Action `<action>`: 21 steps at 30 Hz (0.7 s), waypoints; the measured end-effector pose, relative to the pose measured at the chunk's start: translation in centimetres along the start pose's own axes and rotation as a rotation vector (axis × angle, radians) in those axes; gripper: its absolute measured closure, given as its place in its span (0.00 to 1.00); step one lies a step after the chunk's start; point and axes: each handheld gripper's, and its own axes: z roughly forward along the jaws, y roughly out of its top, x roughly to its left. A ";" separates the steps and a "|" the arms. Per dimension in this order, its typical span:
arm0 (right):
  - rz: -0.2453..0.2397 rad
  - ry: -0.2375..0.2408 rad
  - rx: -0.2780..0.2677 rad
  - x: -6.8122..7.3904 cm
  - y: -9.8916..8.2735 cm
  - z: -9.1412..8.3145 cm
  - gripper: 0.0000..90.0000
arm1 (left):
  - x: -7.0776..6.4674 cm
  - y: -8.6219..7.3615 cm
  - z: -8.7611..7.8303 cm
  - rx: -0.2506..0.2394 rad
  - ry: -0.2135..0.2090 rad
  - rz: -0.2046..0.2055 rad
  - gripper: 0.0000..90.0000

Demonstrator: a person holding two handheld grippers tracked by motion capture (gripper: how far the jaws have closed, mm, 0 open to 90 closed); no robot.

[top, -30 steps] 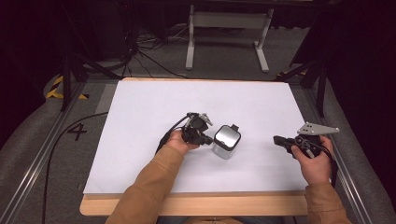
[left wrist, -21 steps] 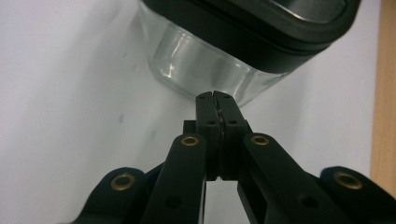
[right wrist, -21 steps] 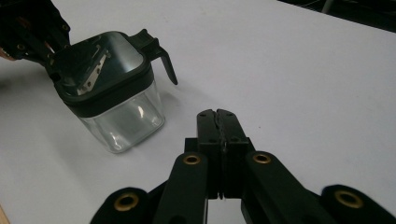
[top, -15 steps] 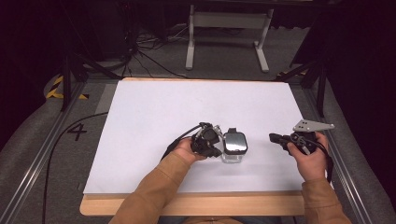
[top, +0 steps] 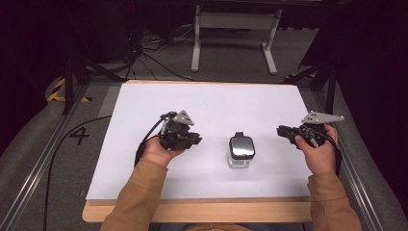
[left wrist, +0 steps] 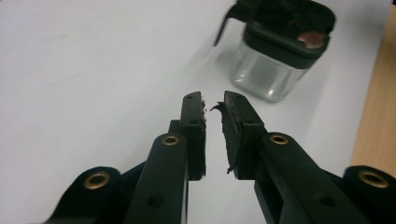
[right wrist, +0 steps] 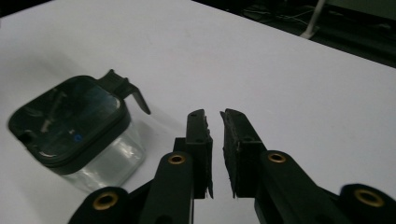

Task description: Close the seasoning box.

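Standing upright near the front edge of the white table [top: 144,183], glass jar [top: 241,153] with black lid, at three o'clock from left gripper [top: 193,139], nearer than right gripper [top: 283,131], both empty, jaws narrowly parted.

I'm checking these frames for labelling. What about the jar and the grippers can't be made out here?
- Jar contents: high view, dark lid covers them; blurred glass elsewhere.
- Lid markings: right gripper view, too small and blurred.
- Left gripper pad: torn rubber edge, extent unclear.
- Right gripper jaws: too small in high view.
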 end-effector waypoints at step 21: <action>0.203 -0.166 0.203 -6.1 -5.1 3.8 0.52 | 7.7 -7.1 1.2 0.030 0.164 -0.290 0.76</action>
